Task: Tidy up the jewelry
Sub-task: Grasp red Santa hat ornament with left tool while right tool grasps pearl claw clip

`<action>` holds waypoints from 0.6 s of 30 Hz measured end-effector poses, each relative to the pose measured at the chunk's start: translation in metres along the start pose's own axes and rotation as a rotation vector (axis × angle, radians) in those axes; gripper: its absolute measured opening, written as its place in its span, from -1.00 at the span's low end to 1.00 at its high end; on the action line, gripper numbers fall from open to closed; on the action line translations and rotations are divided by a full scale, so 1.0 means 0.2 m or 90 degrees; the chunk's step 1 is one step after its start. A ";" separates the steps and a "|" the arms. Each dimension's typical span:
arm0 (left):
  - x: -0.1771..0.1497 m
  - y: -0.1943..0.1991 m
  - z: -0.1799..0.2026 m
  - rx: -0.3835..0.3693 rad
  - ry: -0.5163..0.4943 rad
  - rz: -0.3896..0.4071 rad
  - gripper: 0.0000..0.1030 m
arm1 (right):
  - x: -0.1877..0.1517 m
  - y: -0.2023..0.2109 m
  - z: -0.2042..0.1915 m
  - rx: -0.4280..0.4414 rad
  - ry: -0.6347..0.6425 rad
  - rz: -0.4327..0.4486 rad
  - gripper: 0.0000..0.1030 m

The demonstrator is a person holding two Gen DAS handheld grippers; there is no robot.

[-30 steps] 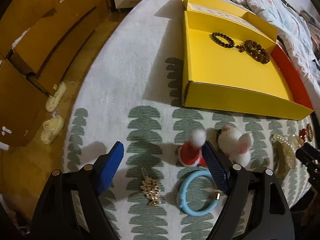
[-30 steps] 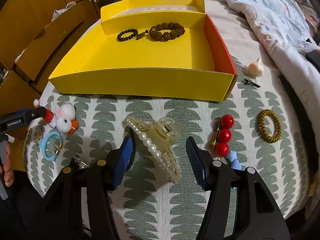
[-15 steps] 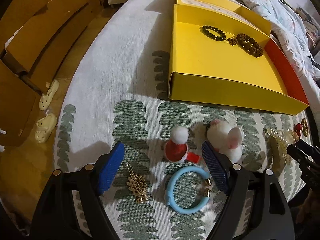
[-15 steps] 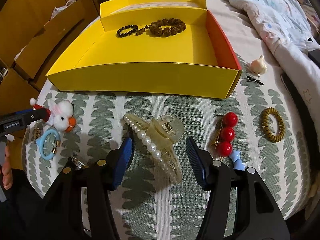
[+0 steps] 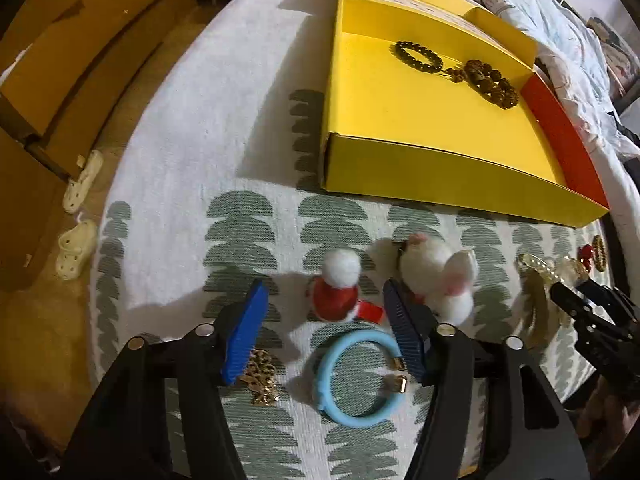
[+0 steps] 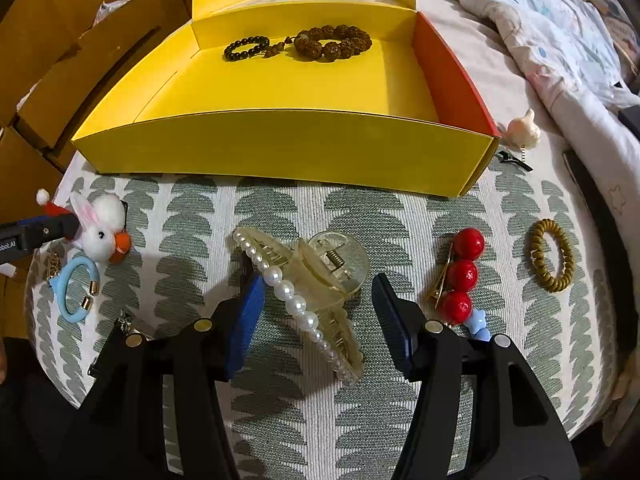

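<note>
My left gripper (image 5: 324,304) is open, its jaws either side of a red santa-hat clip (image 5: 335,289) on the patterned cloth. A blue hair ring (image 5: 360,376), a gold leaf pin (image 5: 262,376) and a white bunny clip (image 5: 440,276) lie close by. My right gripper (image 6: 318,300) is open around a pearl claw clip (image 6: 308,292). A yellow box (image 6: 280,148) behind it holds a dark bead bracelet (image 6: 246,47) and a brown bead bracelet (image 6: 334,42).
A red ball clip (image 6: 460,276), a small blue star (image 6: 478,322) and a gold coil tie (image 6: 552,254) lie right of my right gripper. A shell clip (image 6: 522,130) sits by the box corner. Bedding (image 6: 560,20) is at right, wooden cabinets (image 5: 60,60) at left.
My left gripper has moved forward and left, so the santa-hat clip now sits between its jaws. My right gripper has edged forward around the pearl clip.
</note>
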State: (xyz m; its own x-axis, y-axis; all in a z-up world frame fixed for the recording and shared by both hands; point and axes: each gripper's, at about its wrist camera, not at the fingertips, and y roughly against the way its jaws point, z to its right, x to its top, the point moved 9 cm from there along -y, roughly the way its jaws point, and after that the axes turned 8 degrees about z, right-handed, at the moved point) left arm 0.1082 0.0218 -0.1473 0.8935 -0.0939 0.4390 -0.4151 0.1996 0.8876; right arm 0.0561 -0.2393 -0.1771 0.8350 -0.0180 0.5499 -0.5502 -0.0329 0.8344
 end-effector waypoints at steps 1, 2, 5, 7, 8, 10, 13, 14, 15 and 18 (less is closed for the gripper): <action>0.00 0.00 0.00 -0.001 0.001 -0.001 0.08 | 0.00 0.00 0.00 -0.002 -0.001 -0.001 0.15; 0.00 -0.01 0.00 -0.001 0.002 -0.002 0.02 | 0.00 -0.01 0.00 -0.002 -0.002 -0.001 0.15; 0.00 -0.01 0.01 -0.007 0.003 -0.005 -0.14 | -0.01 -0.01 0.00 -0.001 -0.003 -0.002 0.15; -0.01 -0.01 0.02 -0.008 0.002 -0.007 -0.21 | -0.02 -0.02 0.00 0.001 -0.002 -0.003 0.15; -0.01 -0.01 0.02 -0.009 0.002 -0.007 -0.23 | -0.02 -0.02 0.00 0.003 -0.003 -0.005 0.15; -0.01 0.00 0.01 -0.011 0.002 -0.007 -0.25 | -0.03 -0.02 0.00 0.003 -0.004 -0.006 0.15; -0.02 0.00 0.02 -0.017 0.002 -0.011 -0.39 | -0.03 -0.02 -0.01 0.012 -0.004 -0.009 -0.02; -0.02 -0.01 0.02 -0.017 0.002 -0.012 -0.42 | -0.04 -0.03 -0.01 0.017 -0.006 -0.011 -0.08; -0.02 -0.01 0.03 -0.018 0.001 -0.012 -0.45 | -0.04 -0.03 -0.01 0.018 -0.007 -0.012 -0.10; -0.02 0.00 0.03 -0.026 0.002 -0.010 -0.52 | -0.04 -0.03 -0.01 0.033 -0.018 -0.015 -0.19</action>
State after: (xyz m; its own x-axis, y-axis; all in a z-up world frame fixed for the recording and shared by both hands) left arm 0.1042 0.0151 -0.1484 0.9003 -0.0950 0.4248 -0.3939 0.2374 0.8880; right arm 0.0527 -0.2365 -0.1859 0.8478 -0.0454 0.5284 -0.5303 -0.0859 0.8434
